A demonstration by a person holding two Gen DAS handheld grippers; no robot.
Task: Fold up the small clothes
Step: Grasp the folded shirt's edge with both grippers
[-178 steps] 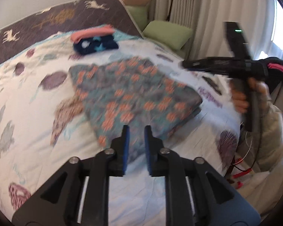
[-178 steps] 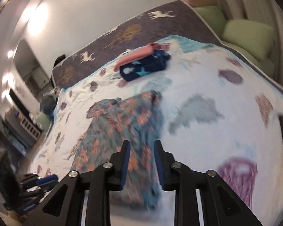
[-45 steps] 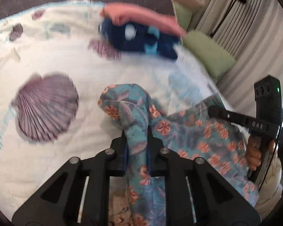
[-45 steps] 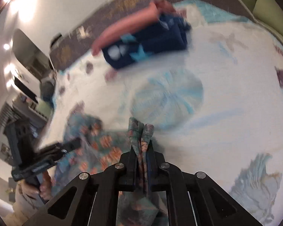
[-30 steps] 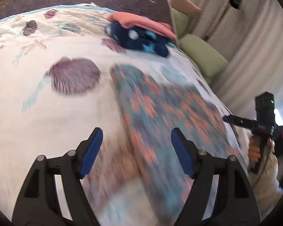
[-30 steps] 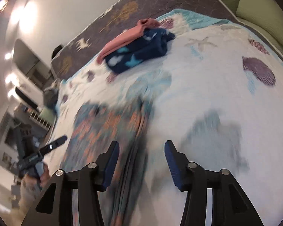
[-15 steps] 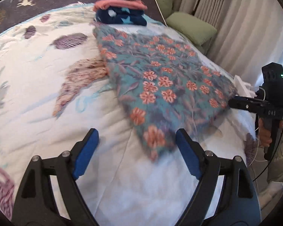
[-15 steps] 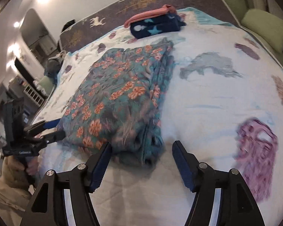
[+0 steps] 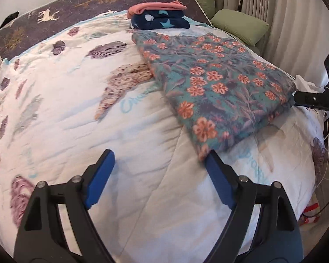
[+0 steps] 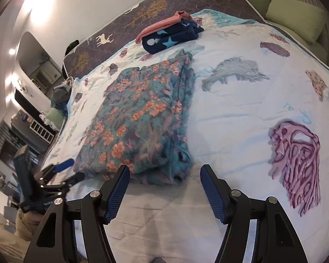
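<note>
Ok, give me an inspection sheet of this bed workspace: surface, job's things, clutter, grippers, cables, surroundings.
Surface: white seashell quilt on the bed, lightly creased.
Job's things: floral garment lying folded flat; navy star garment and pink garment stacked behind it.
Clutter: nothing seen.
Grippers: left gripper and right gripper both open, empty, jaws having just opened.
Cables: white wires at bed edge.
Surroundings: green pillows, curtains.

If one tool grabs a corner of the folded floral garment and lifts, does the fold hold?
Probably not. The floral garment looks like soft, thick fabric in loose layers, so the stacked edges would likely droop and open. It seems light but bulky. On the quilt, a push would more likely bunch it than slide it.
</note>
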